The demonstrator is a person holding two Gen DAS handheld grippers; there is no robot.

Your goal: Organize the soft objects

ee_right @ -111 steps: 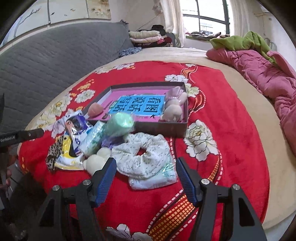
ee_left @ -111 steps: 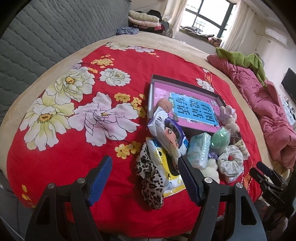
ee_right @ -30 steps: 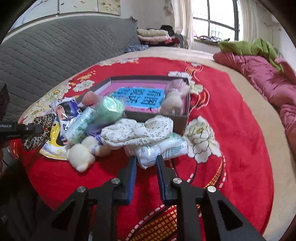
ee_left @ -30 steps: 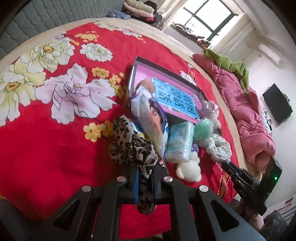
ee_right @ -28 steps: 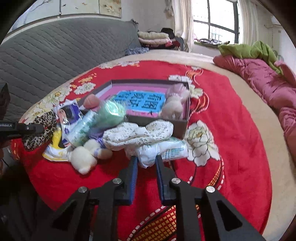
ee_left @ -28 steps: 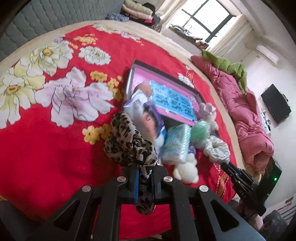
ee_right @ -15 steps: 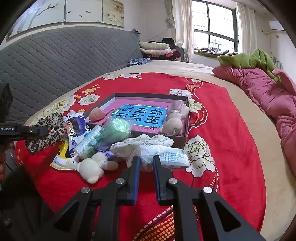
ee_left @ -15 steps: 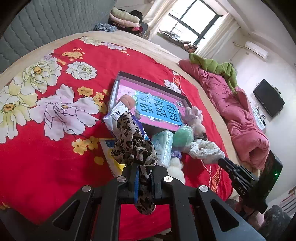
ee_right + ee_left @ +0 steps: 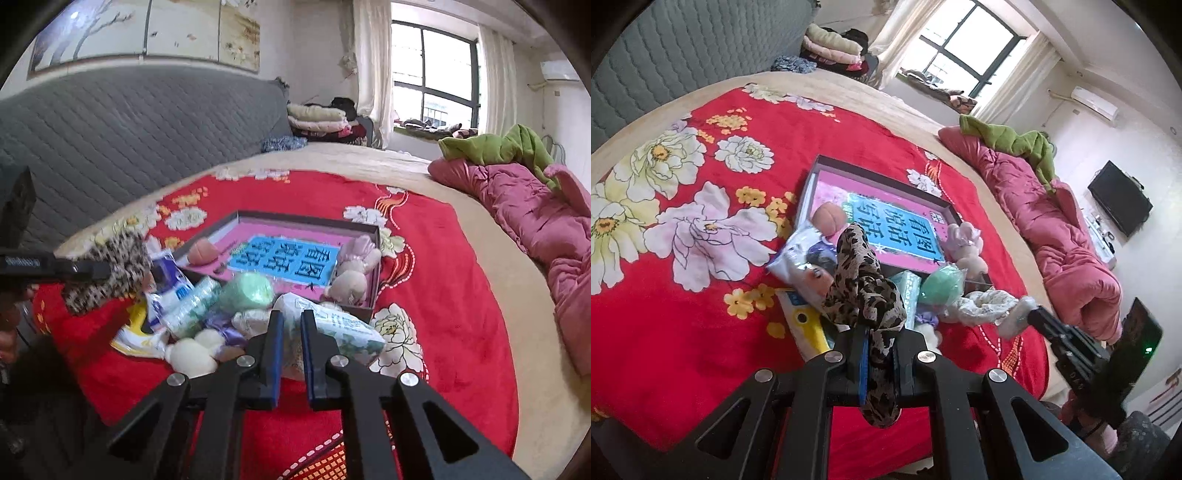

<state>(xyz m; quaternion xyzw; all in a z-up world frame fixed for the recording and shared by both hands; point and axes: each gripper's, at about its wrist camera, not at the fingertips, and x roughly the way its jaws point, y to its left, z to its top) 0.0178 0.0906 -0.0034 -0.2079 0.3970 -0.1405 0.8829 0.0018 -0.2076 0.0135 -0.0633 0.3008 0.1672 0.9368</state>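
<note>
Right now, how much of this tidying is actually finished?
Early days. Already in the box: a peach ball and a plush toy. In hand: the left hand-held gripper clamps a leopard-print scrunchie; the right hand-held gripper, just closing, pinches a tissue pack. Left: the green ball and packets beside the box.

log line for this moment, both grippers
left gripper: shut on leopard scrunchie | right gripper: closing on tissue pack | box: not reached

Place: a home bedroom.
Evidence: a red floral blanket (image 9: pixel 683 332) is covering the bed, a quilted grey headboard (image 9: pixel 129 125) is standing behind, folded bedding (image 9: pixel 317 118) is lying by the curtained window (image 9: pixel 432 85).
</note>
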